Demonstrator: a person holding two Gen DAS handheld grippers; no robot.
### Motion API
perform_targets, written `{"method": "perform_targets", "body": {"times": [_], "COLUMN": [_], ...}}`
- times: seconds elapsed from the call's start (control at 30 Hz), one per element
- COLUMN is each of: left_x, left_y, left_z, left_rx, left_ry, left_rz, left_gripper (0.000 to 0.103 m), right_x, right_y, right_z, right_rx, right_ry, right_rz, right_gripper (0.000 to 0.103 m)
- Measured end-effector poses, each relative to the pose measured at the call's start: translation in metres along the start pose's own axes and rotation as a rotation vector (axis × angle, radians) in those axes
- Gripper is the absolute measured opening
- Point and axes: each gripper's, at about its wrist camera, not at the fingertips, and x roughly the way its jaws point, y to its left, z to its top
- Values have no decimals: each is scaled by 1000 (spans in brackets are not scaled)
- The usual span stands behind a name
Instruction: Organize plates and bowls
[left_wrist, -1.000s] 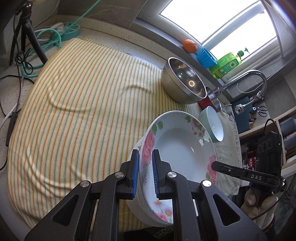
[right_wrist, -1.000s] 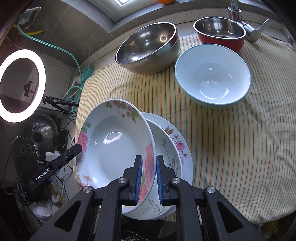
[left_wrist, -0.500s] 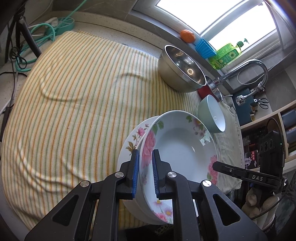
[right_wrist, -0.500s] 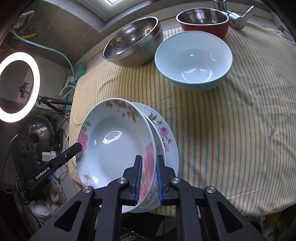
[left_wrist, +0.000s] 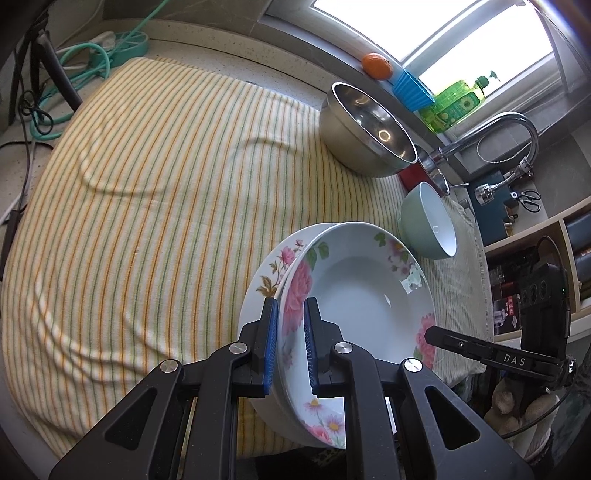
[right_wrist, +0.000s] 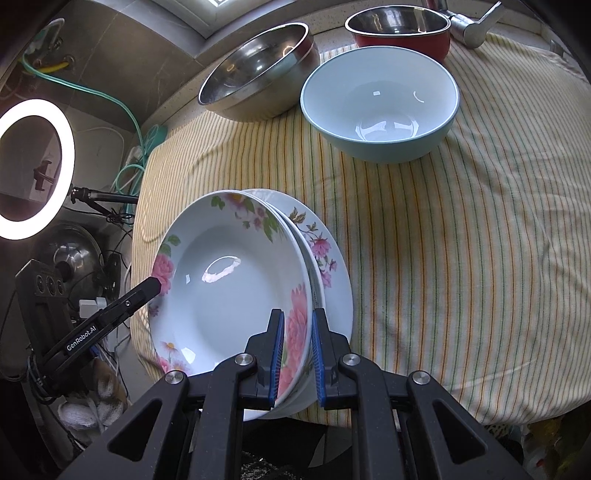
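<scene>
Since a second ago, more of the flat white floral plate shows beyond my left jaws, beneath the deep white dish with pink flowers. My left gripper pinches one rim of that dish and my right gripper pinches the opposite rim, holding it tilted over the plate on the striped cloth covering the tabletop. Ahead of my right jaws stand a pale green bowl and a steel mixing bowl.

Striped cloth over counter; orange on sill beside green soap bottle; ring light lit.
</scene>
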Motion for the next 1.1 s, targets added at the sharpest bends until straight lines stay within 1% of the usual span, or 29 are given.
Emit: {"method": "perform_targets", "body": {"times": [0.37,0.4,0.9,1.0,1.07,1.1], "left_x": [1,0,1,1,1,1], "left_y": [5,5,4,5,3,3], "left_z": [-1,-1,-1,-1,-1,-1], "left_rx": [-6,-4,15,10,25,29], "left_ry": [6,5,11,17,17,16], "left_rz": [6,7,7,0,7,10], "left_gripper": [12,12,12,12,12,12], "right_x": [6,7,6,2,-4,-7], "right_y": [8,9,6,7,8,9], "right_z": [-2,-2,-1,-3,-4,-4], "right_rx": [-36,-36,-36,-44,-55,-60], "right_ry": [6,6,6,-3,-23,-33], "right_rz": [-34,-34,-34,-40,-52,-52], "right_gripper": [15,16,16,16,16,19]}}
